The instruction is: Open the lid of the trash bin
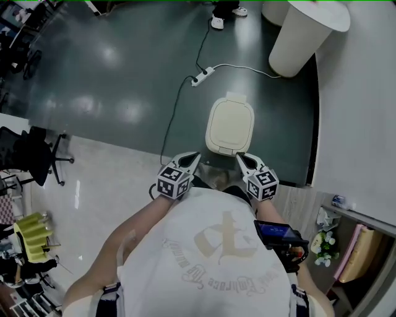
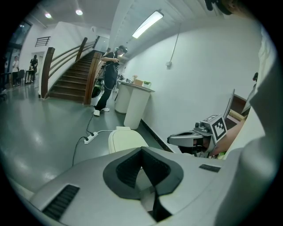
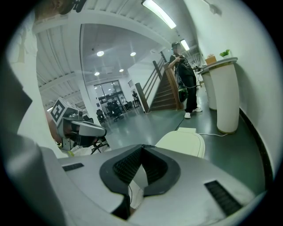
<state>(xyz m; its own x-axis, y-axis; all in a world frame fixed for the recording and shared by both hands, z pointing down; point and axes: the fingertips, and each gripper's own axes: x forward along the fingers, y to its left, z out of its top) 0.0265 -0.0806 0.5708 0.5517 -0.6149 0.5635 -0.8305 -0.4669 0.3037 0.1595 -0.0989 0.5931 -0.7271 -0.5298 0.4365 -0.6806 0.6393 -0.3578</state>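
The trash bin (image 1: 230, 125) stands on the dark floor just ahead of me, its cream lid lying flat and closed. It also shows as the trash bin (image 2: 126, 140) past the left jaws and the trash bin (image 3: 183, 142) past the right jaws. My left gripper (image 1: 195, 156) hovers near the bin's front left corner, jaws shut with nothing between them. My right gripper (image 1: 239, 156) hovers near the front right corner, likewise shut and empty. Neither touches the lid. Each shows in the other's view: right gripper (image 2: 174, 140), left gripper (image 3: 99, 131).
A white power strip (image 1: 203, 76) with cables lies on the floor beyond the bin. A tall white pedestal (image 1: 303, 37) stands at the back right, and a person (image 1: 224, 15) behind it. The white wall (image 1: 359, 111) runs along the right. An office chair (image 1: 37, 155) is at left.
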